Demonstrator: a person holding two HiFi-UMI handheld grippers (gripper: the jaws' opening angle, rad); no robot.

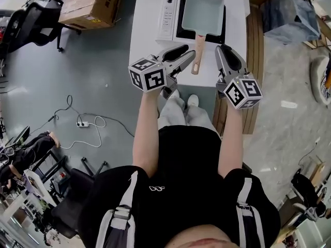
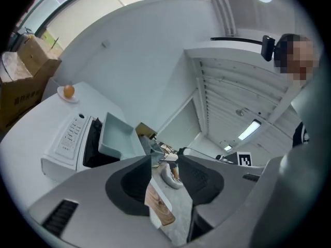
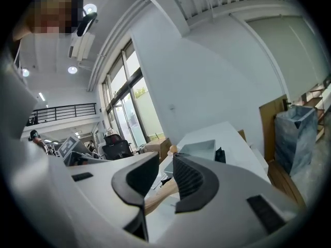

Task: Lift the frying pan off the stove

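1. A white worktop [image 1: 150,14] is standing on a grey-green floor, carrying a white stove [image 1: 168,14] at its far end.
2. The frying pan [image 1: 202,12], rectangular and pale, is sitting on the stove's dark plate; its wooden handle [image 1: 197,53] is pointing back toward the person.
3. The left hand-held gripper [image 1: 187,53] is hovering just beside the handle with its jaws apart and gripping nothing; its own view is showing the handle lying in the gap.
4. The right hand-held gripper [image 1: 223,49] is hanging to the handle's other side, jaws likewise parted and empty.
5. The step in hand seems to be the approach; doing it well likely means straddling the handle squarely, closing on it near the pan, and rising level so the pan is not tipping.
6. Cardboard boxes [image 1: 90,4] and a cable [image 1: 83,123] are lying on the floor to the left; wooden slats [image 1: 254,35] are flanking the worktop on the right.
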